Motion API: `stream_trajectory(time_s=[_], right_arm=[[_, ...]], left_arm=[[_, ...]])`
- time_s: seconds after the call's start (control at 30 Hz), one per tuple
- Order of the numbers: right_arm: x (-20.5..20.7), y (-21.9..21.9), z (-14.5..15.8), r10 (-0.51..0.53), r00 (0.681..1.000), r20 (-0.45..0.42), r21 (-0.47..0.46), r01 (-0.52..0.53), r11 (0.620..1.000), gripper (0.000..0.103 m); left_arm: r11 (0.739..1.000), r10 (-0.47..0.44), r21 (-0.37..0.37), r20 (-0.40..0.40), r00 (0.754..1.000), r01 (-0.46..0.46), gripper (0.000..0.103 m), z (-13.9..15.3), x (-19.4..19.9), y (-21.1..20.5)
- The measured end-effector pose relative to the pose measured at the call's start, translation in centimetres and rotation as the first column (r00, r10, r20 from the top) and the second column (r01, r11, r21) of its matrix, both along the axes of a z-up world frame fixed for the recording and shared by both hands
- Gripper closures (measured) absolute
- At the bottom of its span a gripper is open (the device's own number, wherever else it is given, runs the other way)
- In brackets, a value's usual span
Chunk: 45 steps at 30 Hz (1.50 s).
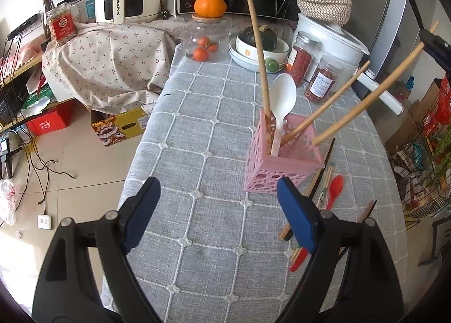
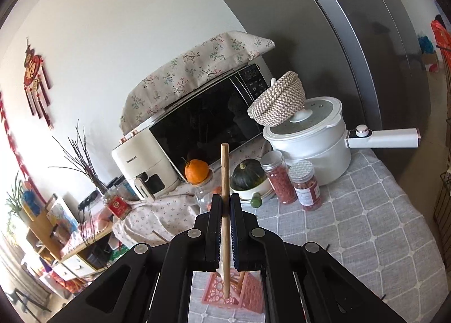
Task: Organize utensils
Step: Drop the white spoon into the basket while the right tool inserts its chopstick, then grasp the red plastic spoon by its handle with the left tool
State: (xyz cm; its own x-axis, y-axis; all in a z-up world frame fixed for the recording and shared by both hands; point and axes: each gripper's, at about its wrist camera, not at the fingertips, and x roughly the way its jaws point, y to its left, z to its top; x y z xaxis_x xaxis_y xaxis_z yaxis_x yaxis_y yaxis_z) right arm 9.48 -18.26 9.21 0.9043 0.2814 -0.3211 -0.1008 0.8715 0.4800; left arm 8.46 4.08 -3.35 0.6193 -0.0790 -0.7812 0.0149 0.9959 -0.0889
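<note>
the pink basket (image 1: 283, 159) stands upright on the grey tablecloth (image 1: 197, 131), serving as the collecting point for the utensils. inside it a white spoon (image 1: 284, 97) and two chopsticks lean against the walls, handles down, so they stay put without support. a third chopstick (image 2: 225, 210) is clamped between the closed pads of the right gripper (image 2: 225, 204); in the left wrist view its lower tip hangs just above the basket rim on the right, and in the right wrist view the stick stands near vertical above the basket, an attitude that suits feeding it into the opening. the left gripper (image 1: 217, 196) has its jaws spread wide with nothing between them, angled down at the cloth. loose utensils lie just right of the basket: a red spoon (image 1: 335, 190) and several chopsticks (image 1: 321, 185), judged to be the next items to collect.
</note>
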Motion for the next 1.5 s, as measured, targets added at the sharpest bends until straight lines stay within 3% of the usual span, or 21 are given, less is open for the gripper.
stream_trajectory(time_s=[0.1,0.23,0.6,0.7,0.77,0.97,1.13,1.27,1.4,1.5], right_arm=[[0.7,1.2,-1.0,-0.011,1.000,0.006,-0.041,0.011,0.999,0.097],[1.9,3.1,-3.3,-0.001,0.999,-0.049,-0.071,-0.003,0.998,0.097],[3.0,5.5,-6.2,0.037,0.993,-0.108,-0.149,-0.053,0.987,0.095],[2.5,5.2,-5.1,0.050,0.993,-0.103,-0.158,-0.066,0.985,0.083],[1.7,4.5,-3.9,0.059,0.995,-0.085,-0.152,-0.071,0.986,0.063],[-0.9,1.2,-2.3,0.054,0.995,-0.088,-0.158,-0.067,0.985,0.034],[-2.4,-1.2,-4.1,0.039,0.982,-0.184,-0.253,-0.085,0.964,0.026],[-3.2,-3.3,-7.7,0.004,0.940,-0.341,-0.299,-0.113,0.948,0.025],[-3.2,-5.8,-12.0,-0.074,0.838,-0.541,-0.297,-0.108,0.949,0.025],[-3.7,-8.0,-14.5,-0.122,0.771,-0.626,-0.290,-0.085,0.953,0.025]], left_arm=[[0.999,-0.029,0.018,0.022,0.999,0.028,0.018,-0.6,-0.2,-0.5],[0.995,-0.067,0.079,0.015,0.998,0.066,0.018,-1.5,0.2,-1.3],[0.993,-0.113,0.041,0.032,0.993,0.112,0.018,-1.2,-0.1,-1.6],[0.992,-0.129,0.020,0.030,0.991,0.128,0.018,-1.2,-0.1,-1.8],[0.990,-0.143,0.009,0.020,0.990,0.142,0.018,-1.3,0.0,-2.1],[0.982,-0.189,0.020,0.007,0.982,0.189,0.018,-1.5,-0.6,-3.2],[0.974,-0.225,0.033,-0.022,0.974,0.226,0.018,-2.4,-0.8,-4.1],[0.969,-0.240,0.041,-0.073,0.968,0.243,0.018,-3.1,-0.8,-5.1],[0.966,-0.255,0.017,-0.135,0.958,0.259,0.018,-4.0,-0.8,-6.5],[0.963,-0.266,0.010,-0.157,0.951,0.270,0.018,-4.4,-1.0,-7.7]])
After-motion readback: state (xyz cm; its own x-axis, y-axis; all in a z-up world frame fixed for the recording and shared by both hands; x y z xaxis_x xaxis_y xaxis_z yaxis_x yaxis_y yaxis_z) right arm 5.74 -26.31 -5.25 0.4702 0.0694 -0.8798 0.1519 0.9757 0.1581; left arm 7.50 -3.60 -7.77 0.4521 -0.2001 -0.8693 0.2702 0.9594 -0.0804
